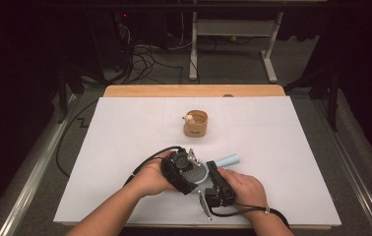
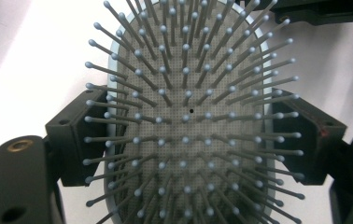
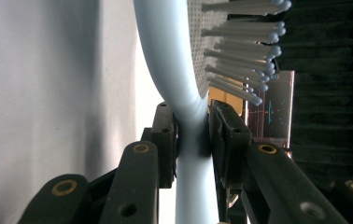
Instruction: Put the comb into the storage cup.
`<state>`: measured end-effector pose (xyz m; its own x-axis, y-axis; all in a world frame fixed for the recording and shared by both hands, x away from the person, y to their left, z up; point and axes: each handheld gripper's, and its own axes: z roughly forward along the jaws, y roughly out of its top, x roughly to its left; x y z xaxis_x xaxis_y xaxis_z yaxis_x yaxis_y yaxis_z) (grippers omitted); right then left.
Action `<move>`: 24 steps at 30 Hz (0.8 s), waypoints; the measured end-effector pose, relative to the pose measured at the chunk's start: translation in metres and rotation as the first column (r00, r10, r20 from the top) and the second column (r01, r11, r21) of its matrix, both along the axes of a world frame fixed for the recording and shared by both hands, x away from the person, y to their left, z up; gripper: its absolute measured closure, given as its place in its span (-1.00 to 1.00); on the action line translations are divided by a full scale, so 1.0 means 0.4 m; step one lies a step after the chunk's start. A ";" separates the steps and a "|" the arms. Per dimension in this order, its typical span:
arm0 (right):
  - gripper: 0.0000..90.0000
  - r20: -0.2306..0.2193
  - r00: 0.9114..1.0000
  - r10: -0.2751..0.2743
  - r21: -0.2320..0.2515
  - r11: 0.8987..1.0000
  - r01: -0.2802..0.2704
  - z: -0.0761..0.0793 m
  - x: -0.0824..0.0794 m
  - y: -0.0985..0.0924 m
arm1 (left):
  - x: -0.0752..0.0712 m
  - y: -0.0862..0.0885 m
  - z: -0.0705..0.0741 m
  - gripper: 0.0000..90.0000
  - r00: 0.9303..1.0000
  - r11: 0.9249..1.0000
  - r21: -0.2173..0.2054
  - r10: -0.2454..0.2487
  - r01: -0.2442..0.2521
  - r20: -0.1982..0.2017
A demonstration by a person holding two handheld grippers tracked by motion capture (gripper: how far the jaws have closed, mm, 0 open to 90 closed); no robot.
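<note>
The pale blue hairbrush point(image 1: 208, 169) lies low over the worktop point(image 1: 125, 147), handle toward two o'clock, its head clasped by the left hand-held gripper point(image 1: 186, 172), its neck pinched by the right hand-held gripper point(image 1: 213, 169) at four o'clock

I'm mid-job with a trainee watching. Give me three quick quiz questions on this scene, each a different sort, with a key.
1. True or false: the right hand-held gripper is clamped on the neck of the light blue hairbrush.
2. Multiple choice: the left hand-held gripper grips the brush by A) the handle tip, B) the two sides of the head, C) the bristles alone.
3. Fill in: farther up the white table stands a small tan ___, apart from the brush.

Key: 1 true; 2 B; 3 cup, with a small figure at its rim.
</note>
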<state>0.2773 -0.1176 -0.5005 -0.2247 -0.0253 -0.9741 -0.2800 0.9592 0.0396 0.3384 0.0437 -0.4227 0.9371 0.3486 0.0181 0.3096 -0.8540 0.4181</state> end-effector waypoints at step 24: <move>0.70 0.028 0.999 0.022 -0.026 0.999 -0.021 -0.002 -0.010 0.004 | 0.002 -0.004 0.008 -0.55 1.000 1.000 -0.005 -0.011 0.011 -0.011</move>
<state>0.2734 -0.1158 -0.5014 -0.1958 -0.0553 -0.9791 -0.3013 0.9535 0.0064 0.3390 0.0420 -0.4195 0.9411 0.3381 0.0063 0.3046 -0.8556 0.4186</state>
